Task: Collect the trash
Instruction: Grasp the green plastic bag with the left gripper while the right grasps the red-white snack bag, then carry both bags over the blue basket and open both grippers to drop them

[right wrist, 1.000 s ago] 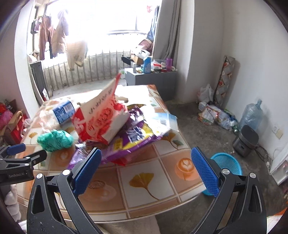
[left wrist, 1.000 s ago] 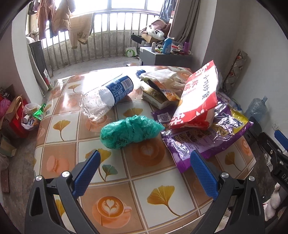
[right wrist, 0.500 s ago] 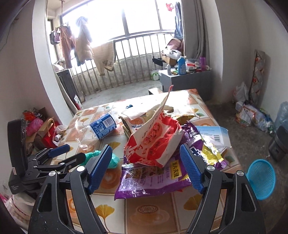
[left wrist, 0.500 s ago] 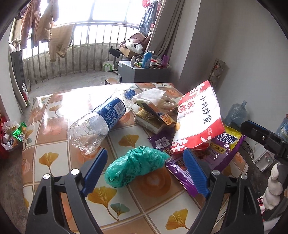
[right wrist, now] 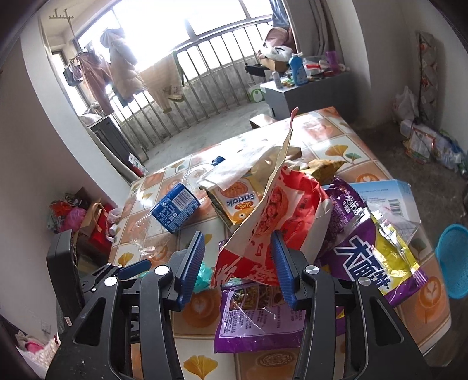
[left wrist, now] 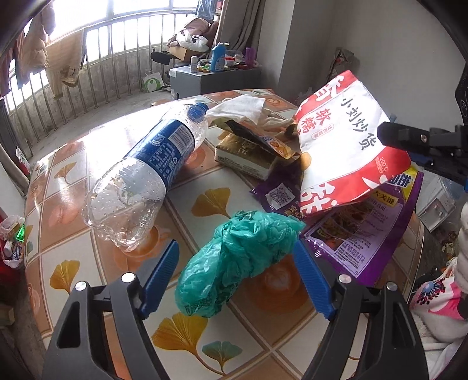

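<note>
Left gripper (left wrist: 236, 280) low, blue fingers (left wrist: 159, 277) spread wide, right gripper (right wrist: 237, 264) likewise parted, narrower

- Bright daylight pours through the barred balcony window (right wrist: 187, 26) at the upper centre of the frame.
- Clothes (right wrist: 117, 67) hang on its railing, upper left.
- A grey cabinet (right wrist: 304, 93) stands at upper right, cluttered on top.
- Plain white walls (left wrist: 395, 43); bare grey concrete floor (right wrist: 374, 137).
- The table (left wrist: 187, 336) wears a ginkgo-leaf tile pattern.

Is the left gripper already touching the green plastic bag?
Cannot tell. In the left wrist view the open left gripper straddles the green plastic bag; contact is unclear.
</note>
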A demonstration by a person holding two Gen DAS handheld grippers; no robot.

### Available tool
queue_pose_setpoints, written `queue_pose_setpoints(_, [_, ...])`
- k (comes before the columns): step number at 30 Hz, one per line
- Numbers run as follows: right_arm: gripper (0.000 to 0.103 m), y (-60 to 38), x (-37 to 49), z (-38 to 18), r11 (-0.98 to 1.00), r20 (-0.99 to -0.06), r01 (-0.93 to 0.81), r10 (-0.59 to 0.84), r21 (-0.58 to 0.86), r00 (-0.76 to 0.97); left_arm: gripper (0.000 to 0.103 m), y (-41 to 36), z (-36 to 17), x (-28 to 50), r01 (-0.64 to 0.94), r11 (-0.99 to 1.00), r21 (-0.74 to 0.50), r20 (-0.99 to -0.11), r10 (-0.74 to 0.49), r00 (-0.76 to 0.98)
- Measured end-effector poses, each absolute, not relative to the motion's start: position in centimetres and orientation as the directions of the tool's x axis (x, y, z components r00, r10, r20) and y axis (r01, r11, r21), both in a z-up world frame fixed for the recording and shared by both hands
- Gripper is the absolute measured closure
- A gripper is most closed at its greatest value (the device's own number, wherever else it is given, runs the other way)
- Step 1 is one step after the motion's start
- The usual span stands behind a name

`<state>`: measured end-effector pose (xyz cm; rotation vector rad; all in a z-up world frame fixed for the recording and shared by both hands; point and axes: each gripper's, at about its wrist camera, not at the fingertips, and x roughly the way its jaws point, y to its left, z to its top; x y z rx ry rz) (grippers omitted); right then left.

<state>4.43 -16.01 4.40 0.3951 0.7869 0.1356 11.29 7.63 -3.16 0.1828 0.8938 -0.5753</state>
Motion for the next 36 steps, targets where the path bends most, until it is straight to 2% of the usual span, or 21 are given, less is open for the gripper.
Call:
queue_pose_setpoints(1, [0.064,-16.1,4.6,4.2,0.912,-0.665,0.032,0.273,0.408,0.695,0.03,7.4,-3.3,11.3,0.555,0.83,-0.065,-0.783,-0.387,0.487])
queue_pose_setpoints(2, [0.068,-16.2,4.8,3.9,0.906,-0.669,0.039,0.282,0.422,0.688,0.036,7.1,-3.6,11.3,0.564,0.825,-0.044,-0.79,-0.374,0.485])
queue_pose_setpoints(6, [0.089,-16.8,5.4,3.5,0.87,-0.664,0.053,0.334,0.491,0.67,0.048,6.3,-4.0,11.0,0.599,0.8,0.031,-0.794,-0.345,0.501])
queue_pose_setpoints(7, [0.092,-16.9,5.2,3.6,0.865,-0.658,0.056,0.336,0.499,0.674,0.057,6.2,-4.0,10.9,0.613,0.789,0.046,-0.796,-0.341,0.5])
queue_pose_setpoints(10, [0.1,-17.5,4.6,4.1,0.849,-0.634,0.062,0.342,0.525,0.693,0.06,6.1,-3.7,10.8,0.625,0.778,0.062,-0.796,-0.34,0.501])
queue_pose_setpoints(15, [0.103,-18.2,3.2,5.2,0.818,-0.58,0.036,0.375,0.574,0.724,0.065,6.5,-2.3,10.0,0.627,0.778,0.043,-0.789,-0.358,0.499])
queue_pose_setpoints(23, [0.103,-20.2,0.5,9.2,0.757,-0.41,-0.104,0.458,0.646,0.788,0.066,8.0,4.3,8.4,0.607,0.792,-0.069,-0.724,-0.458,0.515])
queue_pose_setpoints(29, [0.103,-25.2,-3.4,13.3,0.811,-0.314,-0.069,0.302,0.581,0.9,0.066,3.5,10.3,8.8,0.685,0.712,-0.154,-0.635,-0.603,0.483])
queue_pose_setpoints(33, [0.103,-30.2,-6.7,14.1,0.85,-0.306,0.097,0.078,0.517,0.949,0.066,-4.0,12.8,9.8,0.783,0.587,-0.206,-0.627,-0.693,0.355])
queue_pose_setpoints(36, [0.103,-34.4,-9.1,13.3,0.836,-0.338,0.273,-0.112,0.477,0.934,0.066,-11.6,13.1,10.7,0.835,0.502,-0.226,-0.668,-0.704,0.242])
